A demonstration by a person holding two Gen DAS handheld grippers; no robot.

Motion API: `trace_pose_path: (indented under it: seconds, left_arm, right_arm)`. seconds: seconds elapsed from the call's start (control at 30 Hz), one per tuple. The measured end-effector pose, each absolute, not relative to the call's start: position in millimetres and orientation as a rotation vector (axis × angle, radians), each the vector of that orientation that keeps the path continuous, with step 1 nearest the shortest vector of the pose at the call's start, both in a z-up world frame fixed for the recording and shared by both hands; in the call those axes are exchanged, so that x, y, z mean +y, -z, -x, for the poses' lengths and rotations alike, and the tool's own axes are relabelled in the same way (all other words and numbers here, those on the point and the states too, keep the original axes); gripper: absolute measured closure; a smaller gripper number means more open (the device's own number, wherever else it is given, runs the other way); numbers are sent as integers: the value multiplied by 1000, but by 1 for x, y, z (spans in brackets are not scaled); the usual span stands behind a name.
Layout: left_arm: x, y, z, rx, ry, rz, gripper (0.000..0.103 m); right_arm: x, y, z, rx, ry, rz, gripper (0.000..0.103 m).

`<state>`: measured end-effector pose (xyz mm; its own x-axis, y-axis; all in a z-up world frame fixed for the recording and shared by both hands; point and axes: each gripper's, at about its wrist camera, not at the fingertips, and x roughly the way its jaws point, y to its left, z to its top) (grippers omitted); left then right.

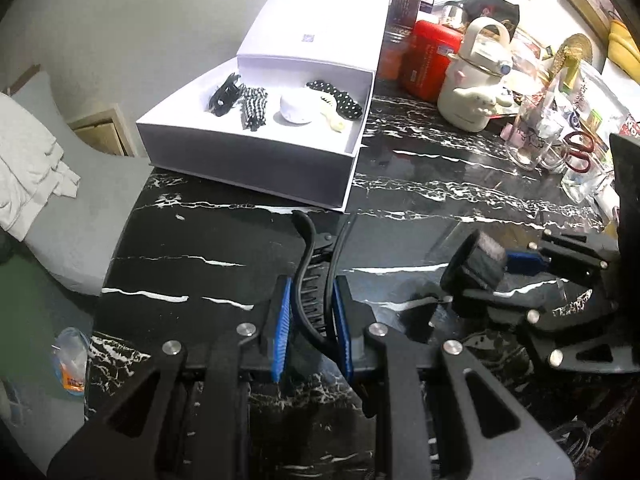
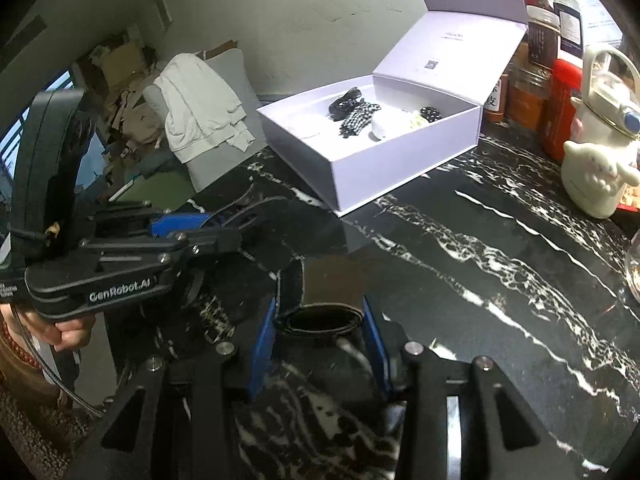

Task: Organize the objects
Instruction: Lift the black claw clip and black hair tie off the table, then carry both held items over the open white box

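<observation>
My left gripper (image 1: pixel 311 322) is shut on a black hair claw clip (image 1: pixel 316 276), held just above the black marble table (image 1: pixel 420 200). My right gripper (image 2: pixel 320 330) is shut on a black coiled band with a brown flap (image 2: pixel 326 300); it also shows in the left wrist view (image 1: pixel 480 258). An open white box (image 1: pixel 256 152) stands at the table's far left and holds black hair ties, a checked bow (image 1: pixel 254 108), a white round case (image 1: pixel 296 110) and a dotted band (image 1: pixel 340 98). The box also shows in the right wrist view (image 2: pixel 400 160).
A red tin (image 1: pixel 430 60), jars (image 1: pixel 404 4), a cream cartoon kettle (image 1: pixel 476 80), glass cups (image 1: pixel 536 132) and red scissors (image 1: pixel 578 152) crowd the table's far right. A grey chair with white cloth (image 1: pixel 36 160) stands left of the table.
</observation>
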<state>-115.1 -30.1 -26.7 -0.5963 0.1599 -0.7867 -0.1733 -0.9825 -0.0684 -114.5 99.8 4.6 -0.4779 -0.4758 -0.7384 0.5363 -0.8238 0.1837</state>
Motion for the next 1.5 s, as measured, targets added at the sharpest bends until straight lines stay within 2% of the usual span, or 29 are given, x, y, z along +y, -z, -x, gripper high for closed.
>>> trace_pose_path:
  seconds: [0.57, 0.93, 1.27, 1.5]
  left_arm:
    - [-24, 14, 92, 65, -2666, 1267, 84]
    - [-31, 9, 113, 98, -2646, 1269, 84]
    - [-40, 0, 137, 38, -2614, 1289, 84]
    - [-38, -11, 147, 78, -2659, 1273, 84]
  right_arm:
    - [90, -17, 86, 121, 2259, -1040, 60]
    - [79, -25, 107, 134, 2255, -1040, 60]
    - [69, -31, 130, 183, 2230, -1032, 60]
    - [67, -42, 143, 210, 2219, -1001, 60]
